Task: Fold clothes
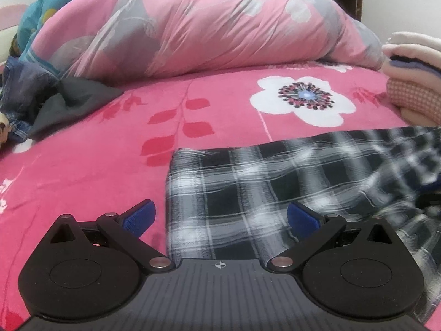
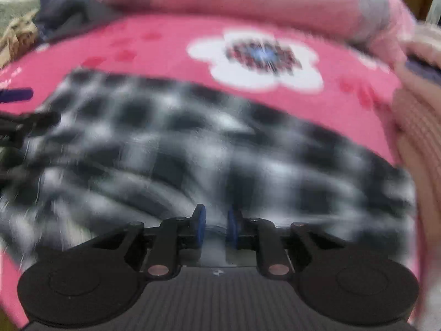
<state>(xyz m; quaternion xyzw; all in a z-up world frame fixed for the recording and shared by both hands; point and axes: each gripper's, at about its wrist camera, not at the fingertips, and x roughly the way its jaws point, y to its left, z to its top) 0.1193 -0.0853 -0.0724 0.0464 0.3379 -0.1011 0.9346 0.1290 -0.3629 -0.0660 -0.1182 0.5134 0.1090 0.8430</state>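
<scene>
Writing and labels: none readable in either view.

Left tool (image 1: 219,218): jaws spread wide, blue pads (image 1: 137,216) well apart, holding nothing; it sits low over the left edge of the plaid garment (image 1: 275,184).

Right tool (image 2: 216,224): jaws drawn near together with a narrow gap. The view is heavily blurred, so whether cloth is pinched between them cannot be told.

Plaid garment, black and white: spread flat on the pink floral bedsheet (image 1: 110,127).

Left view only, sharp: rumpled pink quilt (image 1: 193,22), dark clothes heap (image 1: 41,102) at left, stack of folded clothes (image 1: 413,82) at right.

Right view only: the garment's whole width and part of the left tool at the frame's left edge.
</scene>
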